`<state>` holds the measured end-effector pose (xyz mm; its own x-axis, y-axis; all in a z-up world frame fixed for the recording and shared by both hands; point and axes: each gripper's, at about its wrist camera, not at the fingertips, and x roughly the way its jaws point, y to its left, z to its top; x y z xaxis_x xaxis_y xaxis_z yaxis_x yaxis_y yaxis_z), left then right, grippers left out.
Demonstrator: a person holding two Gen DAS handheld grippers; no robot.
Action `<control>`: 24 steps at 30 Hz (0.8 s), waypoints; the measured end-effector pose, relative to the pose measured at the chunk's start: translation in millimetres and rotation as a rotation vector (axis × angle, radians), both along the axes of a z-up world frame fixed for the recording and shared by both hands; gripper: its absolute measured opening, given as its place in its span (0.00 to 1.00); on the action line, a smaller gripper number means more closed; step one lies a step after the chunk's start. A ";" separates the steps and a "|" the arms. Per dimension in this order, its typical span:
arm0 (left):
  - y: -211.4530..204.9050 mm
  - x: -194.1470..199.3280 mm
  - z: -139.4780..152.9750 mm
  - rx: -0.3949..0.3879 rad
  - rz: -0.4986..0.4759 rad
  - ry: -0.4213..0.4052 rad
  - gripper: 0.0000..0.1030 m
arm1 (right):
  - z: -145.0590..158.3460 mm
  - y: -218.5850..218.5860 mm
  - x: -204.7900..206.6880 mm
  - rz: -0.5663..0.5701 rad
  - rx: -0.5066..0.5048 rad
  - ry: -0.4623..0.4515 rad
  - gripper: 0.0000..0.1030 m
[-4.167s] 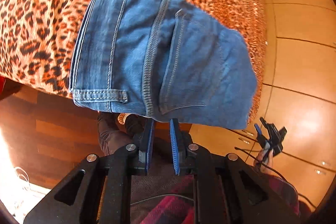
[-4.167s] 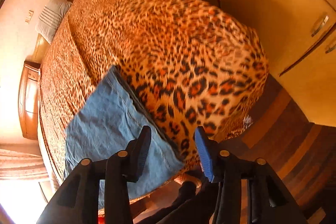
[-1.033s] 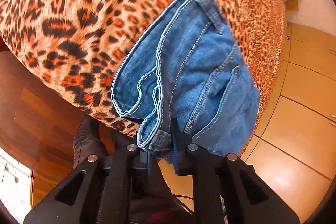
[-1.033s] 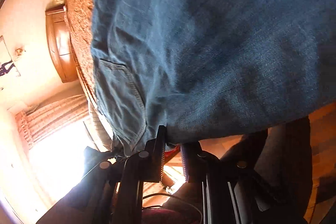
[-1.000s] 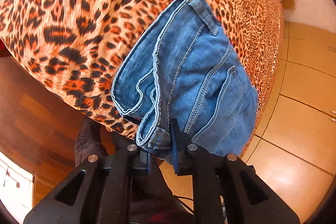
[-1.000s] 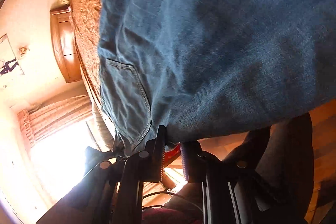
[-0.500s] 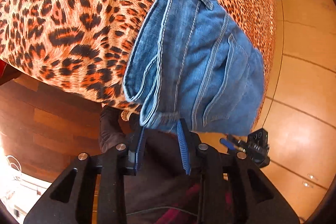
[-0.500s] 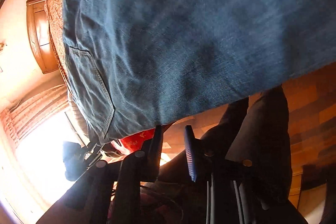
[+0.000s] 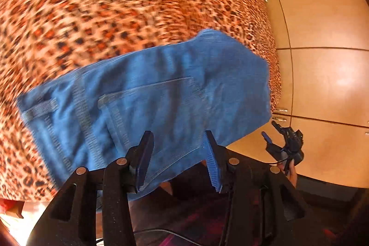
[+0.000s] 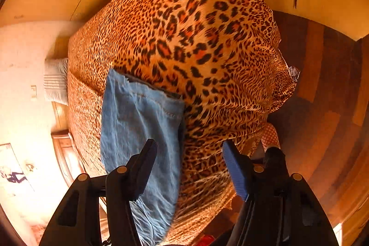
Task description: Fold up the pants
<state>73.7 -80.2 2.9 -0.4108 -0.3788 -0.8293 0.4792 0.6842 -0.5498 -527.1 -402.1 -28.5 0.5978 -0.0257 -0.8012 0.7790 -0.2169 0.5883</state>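
On the leopard-print bed [image 9: 115, 4], left wrist view: folded pants [image 9: 143, 103], pocket up; left gripper [image 9: 177, 160] spread wide, empty. Right wrist view: pants [image 10: 138, 130] at the bed edge; right gripper [image 10: 191, 167] likewise parted, holding nothing. Advice: square the edges and press flat.

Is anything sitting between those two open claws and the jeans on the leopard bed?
Nothing visible does. The folded jeans lie bare on the leopard bedspread, and the left gripper and right gripper both hang open with only air before them.
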 end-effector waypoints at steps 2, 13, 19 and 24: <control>-55.9 -9.2 3.1 -0.002 -0.076 0.010 0.40 | -8.5 -8.1 -9.2 -0.015 0.002 -0.044 0.60; -279.2 -66.2 -1.4 0.117 -0.362 -0.086 0.40 | -42.1 -8.0 24.9 -0.001 -0.033 -0.274 0.66; -359.3 -83.8 -27.2 0.169 -0.379 -0.054 0.40 | -25.9 -21.8 42.0 0.117 -0.127 -0.236 0.66; -410.8 -102.0 -51.3 0.211 -0.483 -0.050 0.40 | -33.9 -35.9 50.6 0.134 -0.107 -0.301 0.66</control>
